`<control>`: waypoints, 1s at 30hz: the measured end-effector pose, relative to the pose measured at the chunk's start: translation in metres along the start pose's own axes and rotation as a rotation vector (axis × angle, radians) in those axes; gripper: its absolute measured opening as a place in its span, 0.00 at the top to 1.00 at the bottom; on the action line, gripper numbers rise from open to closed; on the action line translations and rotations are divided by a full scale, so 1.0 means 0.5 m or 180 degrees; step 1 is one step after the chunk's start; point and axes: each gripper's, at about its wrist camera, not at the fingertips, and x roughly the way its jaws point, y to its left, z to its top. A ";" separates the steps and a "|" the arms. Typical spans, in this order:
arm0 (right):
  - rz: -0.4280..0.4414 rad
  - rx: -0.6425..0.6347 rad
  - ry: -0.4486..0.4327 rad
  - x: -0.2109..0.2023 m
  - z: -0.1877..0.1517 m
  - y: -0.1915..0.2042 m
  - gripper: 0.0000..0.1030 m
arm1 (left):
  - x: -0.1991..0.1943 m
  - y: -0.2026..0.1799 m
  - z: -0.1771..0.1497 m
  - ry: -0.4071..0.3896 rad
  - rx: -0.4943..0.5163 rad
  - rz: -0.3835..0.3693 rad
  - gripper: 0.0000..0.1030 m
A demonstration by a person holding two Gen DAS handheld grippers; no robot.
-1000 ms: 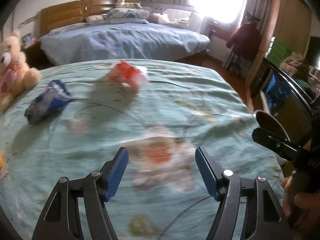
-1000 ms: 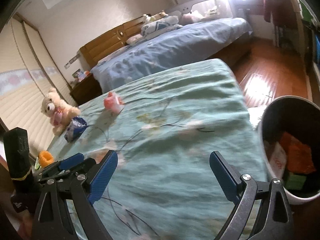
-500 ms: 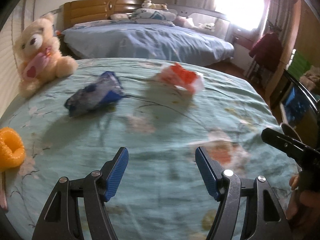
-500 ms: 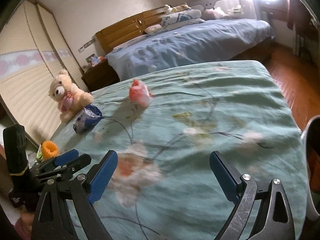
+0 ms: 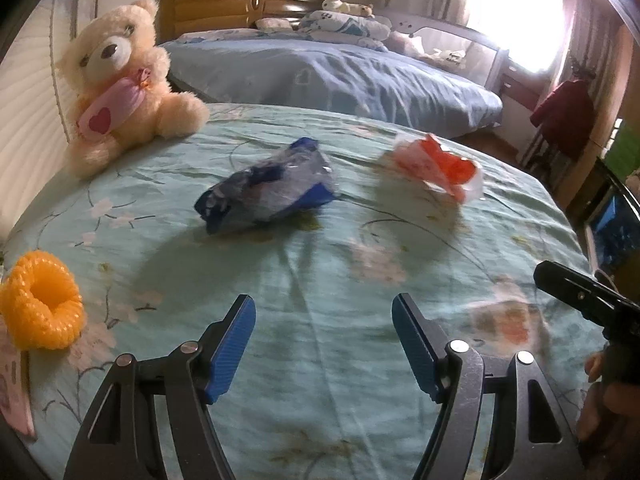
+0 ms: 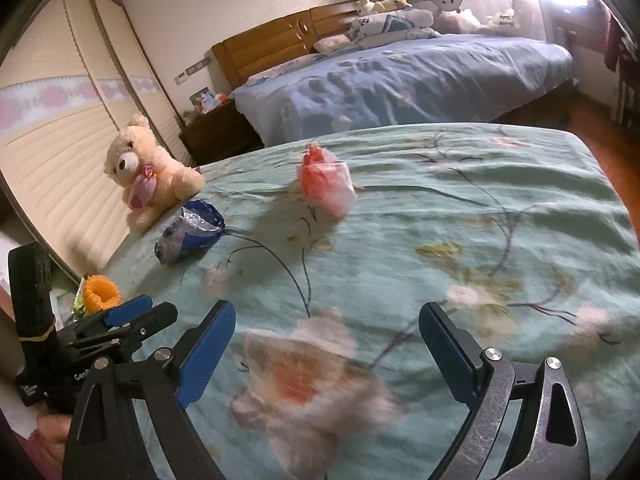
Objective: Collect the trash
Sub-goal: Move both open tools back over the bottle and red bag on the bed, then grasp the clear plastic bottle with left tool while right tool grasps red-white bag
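Observation:
A crumpled blue and silver wrapper [image 5: 266,190] lies on the green floral bedspread [image 5: 320,380], ahead of my left gripper [image 5: 323,344], which is open and empty. A red and clear plastic bag [image 5: 434,168] lies further right. In the right wrist view the wrapper [image 6: 190,232] is at the left and the red bag [image 6: 326,180] is far ahead. My right gripper [image 6: 326,350] is open and empty above the bedspread [image 6: 460,220]. The left gripper [image 6: 128,316] shows at its lower left.
A cream teddy bear [image 5: 120,76] sits at the bed's far left edge. An orange ring-shaped foam net [image 5: 42,310] lies at the near left. A second bed with blue covers [image 5: 340,76] stands behind. The bed's right edge drops to a wooden floor [image 6: 620,128].
Both views have swung left across the bed. The wrapper, red bag, teddy bear and orange net now sit closer and more central. The bin seen one second ago has left the right view.

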 end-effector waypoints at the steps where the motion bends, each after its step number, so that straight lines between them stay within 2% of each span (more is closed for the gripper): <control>1: 0.0002 -0.0008 0.0003 0.004 0.003 0.002 0.09 | 0.004 0.006 0.005 0.0018 -0.0021 0.0024 0.32; 5: -0.0004 -0.0054 0.0004 0.024 0.019 0.011 0.09 | 0.014 0.024 0.026 -0.0005 -0.0035 0.0088 0.31; 7: 0.0003 -0.0046 0.0014 0.035 0.026 0.011 0.09 | 0.021 0.030 0.034 -0.0003 -0.0020 0.0126 0.26; 30: 0.0038 0.0006 0.0118 0.160 0.119 -0.001 0.09 | 0.132 0.052 0.130 0.0088 0.0344 0.0314 0.23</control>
